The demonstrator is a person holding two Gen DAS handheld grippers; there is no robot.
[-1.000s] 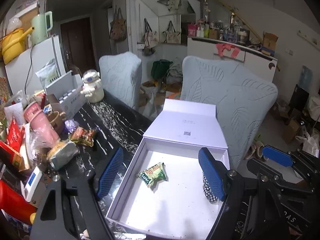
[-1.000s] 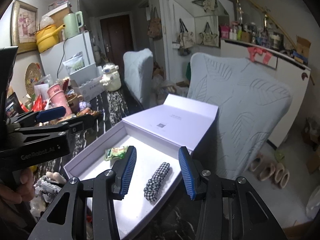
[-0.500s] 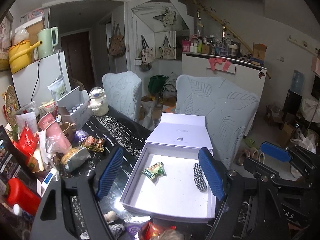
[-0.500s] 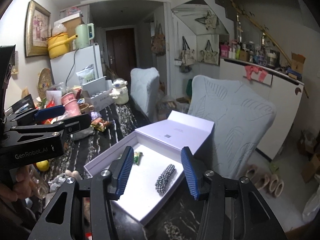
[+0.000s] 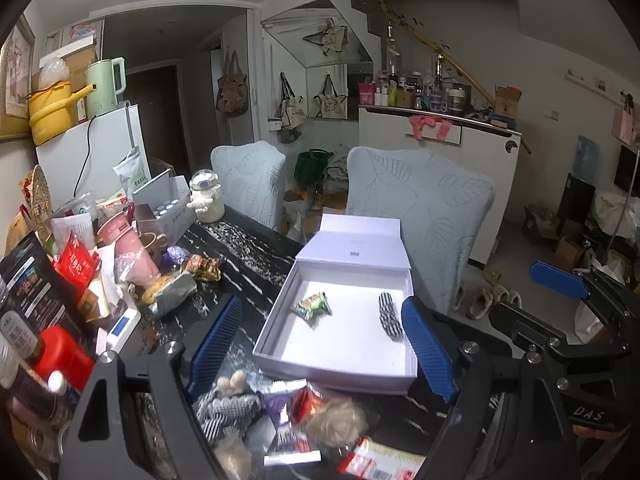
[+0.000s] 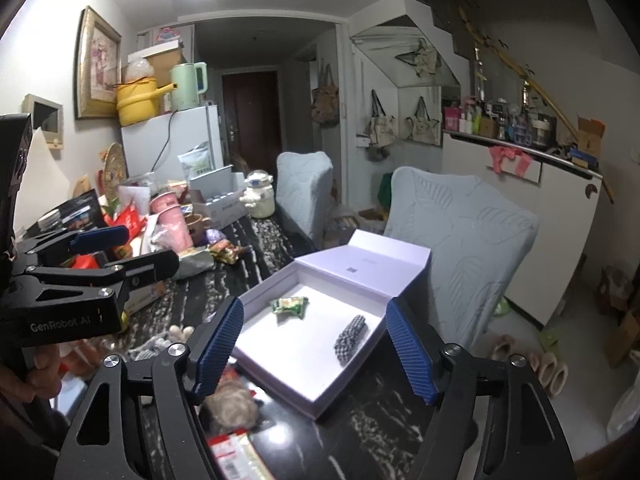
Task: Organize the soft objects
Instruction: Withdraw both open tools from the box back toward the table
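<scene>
White gift box (image 5: pixel 335 367), lid folded back, on my black marbled table (image 5: pixel 256 264): holds a green snack packet (image 5: pixel 312 306) near its middle and a checkered fabric roll (image 5: pixel 390 319) along its right wall. My left gripper (image 5: pixel 322 343) and right gripper (image 6: pixel 314 347) hang spread, grasping nothing.

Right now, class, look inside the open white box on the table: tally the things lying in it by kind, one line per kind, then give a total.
Green snack packet: 1
Black-and-white checked fabric roll: 1
Total inside the white box: 2
</scene>
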